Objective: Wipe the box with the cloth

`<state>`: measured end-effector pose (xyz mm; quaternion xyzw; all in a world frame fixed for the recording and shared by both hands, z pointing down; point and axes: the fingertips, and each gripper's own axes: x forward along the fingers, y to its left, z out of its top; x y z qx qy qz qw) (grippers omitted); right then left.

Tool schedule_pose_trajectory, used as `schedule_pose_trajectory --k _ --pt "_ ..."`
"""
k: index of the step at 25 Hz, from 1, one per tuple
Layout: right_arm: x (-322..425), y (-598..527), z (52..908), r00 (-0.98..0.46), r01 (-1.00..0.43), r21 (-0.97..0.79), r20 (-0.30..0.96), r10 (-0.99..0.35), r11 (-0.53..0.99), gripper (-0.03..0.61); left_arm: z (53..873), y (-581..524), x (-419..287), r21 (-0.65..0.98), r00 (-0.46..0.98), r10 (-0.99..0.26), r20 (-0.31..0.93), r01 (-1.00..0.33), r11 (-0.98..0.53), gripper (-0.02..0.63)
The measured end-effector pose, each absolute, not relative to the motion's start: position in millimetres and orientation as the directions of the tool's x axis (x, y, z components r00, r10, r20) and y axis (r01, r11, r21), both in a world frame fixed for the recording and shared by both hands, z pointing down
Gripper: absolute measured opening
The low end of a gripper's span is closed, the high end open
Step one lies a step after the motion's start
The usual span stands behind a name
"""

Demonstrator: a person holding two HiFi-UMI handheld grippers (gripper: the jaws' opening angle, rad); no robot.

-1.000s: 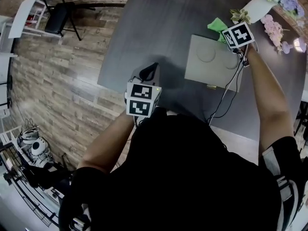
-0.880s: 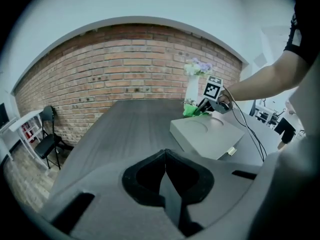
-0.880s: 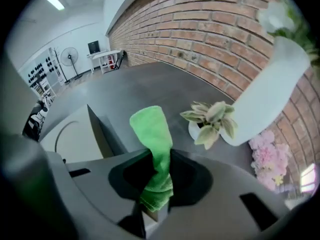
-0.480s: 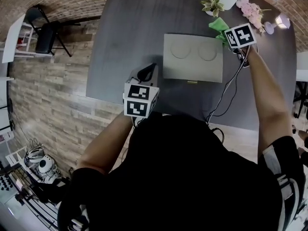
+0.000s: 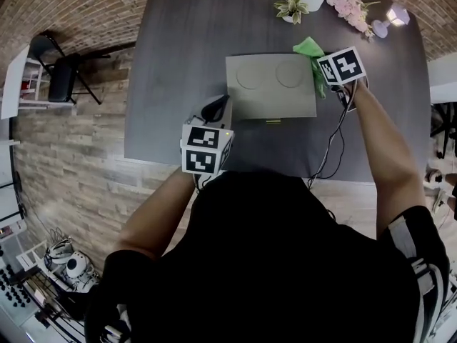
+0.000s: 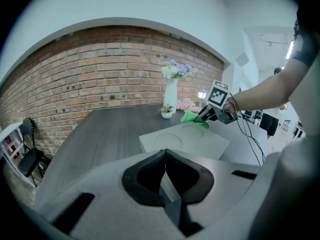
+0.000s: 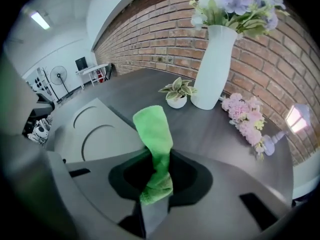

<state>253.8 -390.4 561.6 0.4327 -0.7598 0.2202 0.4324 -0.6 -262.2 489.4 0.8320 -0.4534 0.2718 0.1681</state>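
Nearest the person's body, the left gripper [image 5: 218, 108] is hovering over the near edge of the dark table [image 5: 178, 41], short of the box's near left corner. Its jaws are pressing together with nothing between them, as the left gripper view [image 6: 165, 154] is showing. A dark cable [image 5: 330, 148] is trailing from the right gripper back across the table toward the person.

Just beyond the left gripper, the flat grey box [image 5: 271, 88] is lying on the table with two shallow round recesses in its top. The right gripper [image 5: 319, 64] is reaching out at the box's far right corner, its jaws pinching the green cloth [image 7: 156, 134]. The cloth's free end is standing out past the fingertips. From the head view the cloth [image 5: 308, 47] is overlapping that far right corner. The left gripper view is placing the cloth [image 6: 193, 118] at the box's [image 6: 185, 141] far edge, though whether it is touching the surface cannot be told. In the right gripper view the box [image 7: 95, 129] is sitting to the left of the cloth.

Farther back, a small potted plant [image 7: 176, 95] is standing beside a tall white vase [image 7: 212, 74] of pale flowers. A bunch of pink flowers [image 7: 245, 116] and a small lamp [image 7: 295, 119] are resting to their right. A brick wall [image 6: 75, 74] is running behind the table.
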Motion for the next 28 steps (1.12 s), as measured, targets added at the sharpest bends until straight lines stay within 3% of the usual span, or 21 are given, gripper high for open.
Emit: schedule_pose_trajectory --k 20,28 --pt "259 -231 564 -0.215 -0.937 -0.068 0.884 -0.414 0.342 0.081 485 -262 16 0.122 0.647 -0.557 0.521 -0.702 -0.701 0.009" --pt "272 -271 524 -0.156 -0.961 -0.013 0.853 -0.499 0.278 0.08 488 -261 -15 0.145 0.633 -0.582 0.51 -0.73 -0.667 0.009"
